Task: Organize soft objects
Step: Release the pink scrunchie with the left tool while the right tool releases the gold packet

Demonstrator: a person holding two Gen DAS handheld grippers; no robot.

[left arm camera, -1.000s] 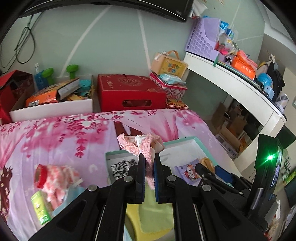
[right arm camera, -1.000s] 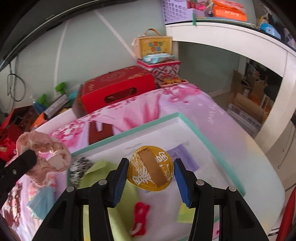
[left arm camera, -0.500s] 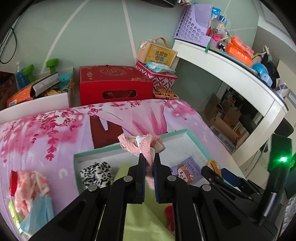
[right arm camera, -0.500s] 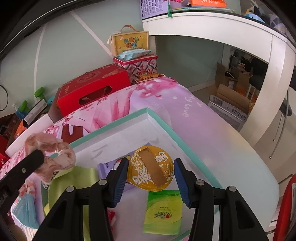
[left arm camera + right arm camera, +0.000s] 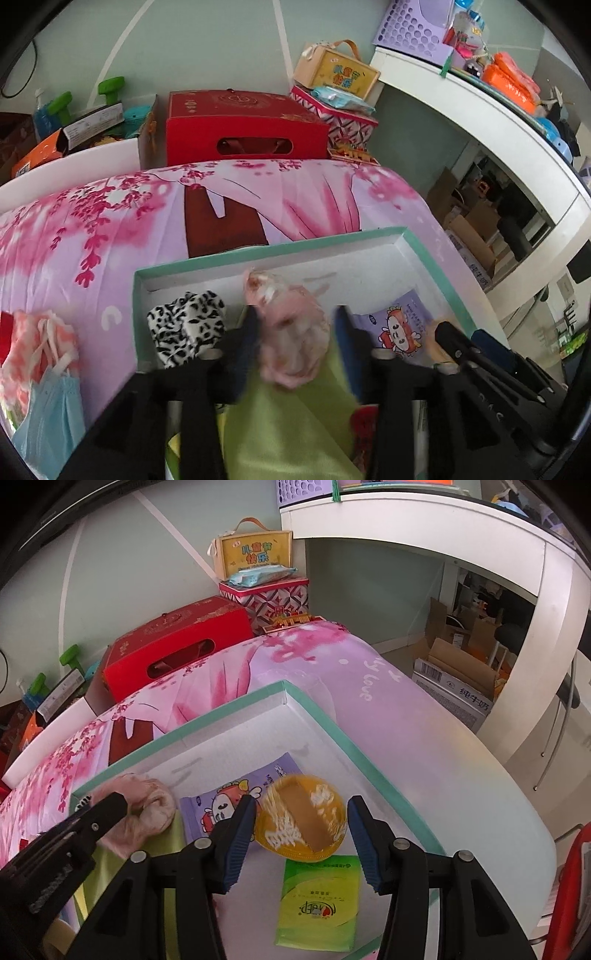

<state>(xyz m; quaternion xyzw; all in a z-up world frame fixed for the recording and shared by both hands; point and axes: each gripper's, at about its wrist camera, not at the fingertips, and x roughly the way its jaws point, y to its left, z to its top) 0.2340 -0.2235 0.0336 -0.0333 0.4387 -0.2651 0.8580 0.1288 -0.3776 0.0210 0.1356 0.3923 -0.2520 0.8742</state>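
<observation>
A white tray with a teal rim lies on the pink floral bedspread. My left gripper is open; a blurred pink lace bundle sits loose between its fingers above a green cloth. My right gripper is open; a round yellow packet, blurred, lies between its fingers over the tray. The tray also holds a leopard-print piece, a purple cartoon packet and a green packet.
A pink-white cloth and a blue face mask lie on the bedspread left of the tray. A red box and other boxes stand beyond the bed. A white curved desk is on the right.
Both grippers have opened. The left let go of the pink lace bundle and the right let go of the yellow packet, both dropping toward the tray. Both moved lower over the tray.
</observation>
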